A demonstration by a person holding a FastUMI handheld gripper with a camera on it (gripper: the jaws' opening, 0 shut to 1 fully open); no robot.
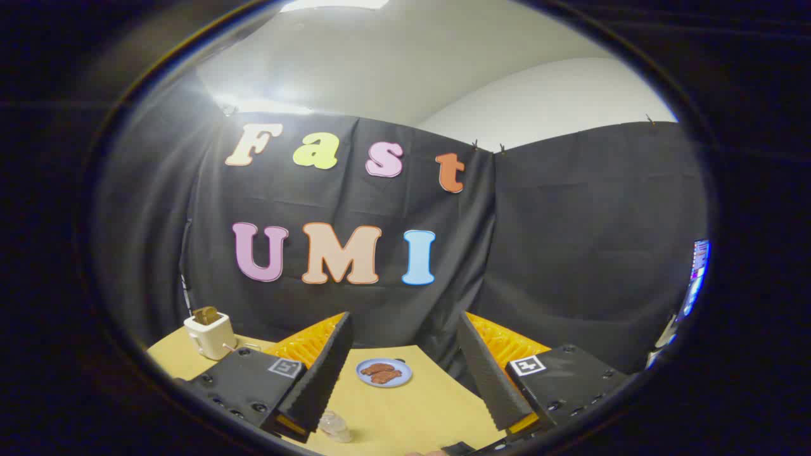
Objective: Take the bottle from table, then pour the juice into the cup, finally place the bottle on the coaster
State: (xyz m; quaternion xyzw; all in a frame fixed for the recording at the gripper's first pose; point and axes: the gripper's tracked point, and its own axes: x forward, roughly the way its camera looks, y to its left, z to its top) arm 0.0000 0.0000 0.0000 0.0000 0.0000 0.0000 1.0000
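A clear bottle (334, 425), only its top showing, stands on the table (405, 411) low between the gripper's (402, 329) two fingers, close against the inner side of the left finger (323, 373) and well apart from the right one (485, 373); whether the left finger touches it cannot be told; the jaws stand wide apart, released, grasping nothing. Beyond the bottle, toward the table's far edge and between the fingers, lies a small blue plate (384, 372) with two brown pieces of food on it; the plate sits apart from the bottle with bare table between them. At the table's far left corner, beyond the left finger, stands a cream toaster (210, 335) with a brown slice sticking up out of its slot. Behind the table hangs the booth's black cloth wall (570, 253); above it runs a pale wall. Off to the right, past the cloth, a lit screen (697, 272) shows edge-on.
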